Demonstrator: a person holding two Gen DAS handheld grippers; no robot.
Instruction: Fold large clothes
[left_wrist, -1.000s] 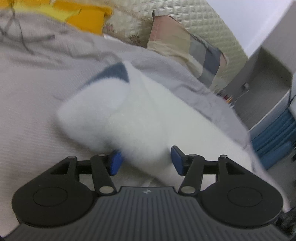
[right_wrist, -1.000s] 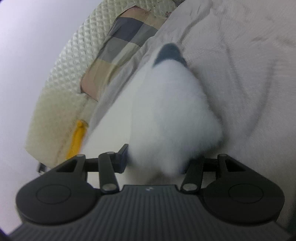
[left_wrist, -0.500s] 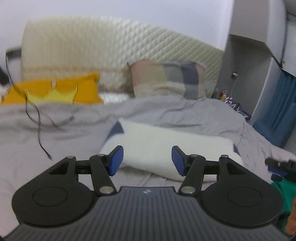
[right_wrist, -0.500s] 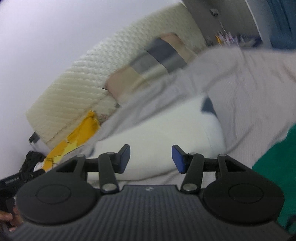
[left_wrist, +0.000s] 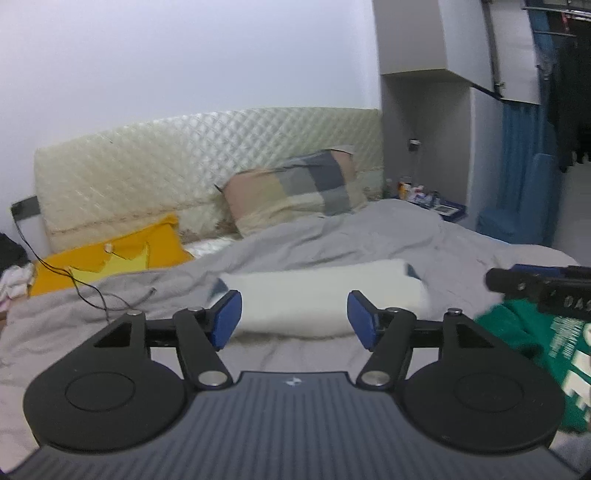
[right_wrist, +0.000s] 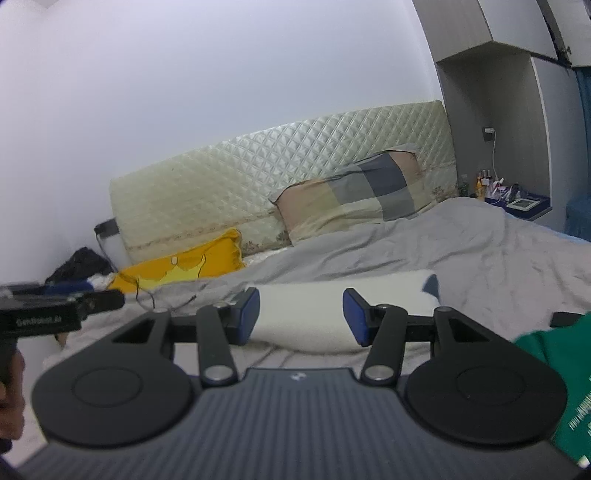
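The white garment (left_wrist: 317, 299) was sitting on the grey bedspread (left_wrist: 369, 240) as a soft, fluffy, rounded roll, kind of a fat fleece log with a dark blue-grey patch showing at each end. Its long axis ran sideways across both wrist views, roughly parallel to the headboard (left_wrist: 207, 162), one end toward the yellow pillow (left_wrist: 110, 254) side and the other toward the nightstand side. It looked slightly blurred, so no fine weave to report.

The left gripper (left_wrist: 293, 317) was spread with nothing between its blue pads; its jaws had just been opening a bit more. The right gripper (right_wrist: 301, 314) was also spread and empty, the roll lying beyond the fingertips in both views, not touched by either.

Textures elsewhere: the headboard was cream, diamond-quilted and a bit shiny. A patchwork pillow (left_wrist: 291, 195) in beige, grey and navy squares leaned against it. The bedspread was wrinkly matte cotton-looking stuff, with a thin black cable (left_wrist: 85, 288) snaking over it near the yellow pillow.

A green garment (left_wrist: 535, 343) with white printed lettering lay crumpled at the right edge of both views, just beside the right gripper, which poked into the left wrist view as a black bar above it.
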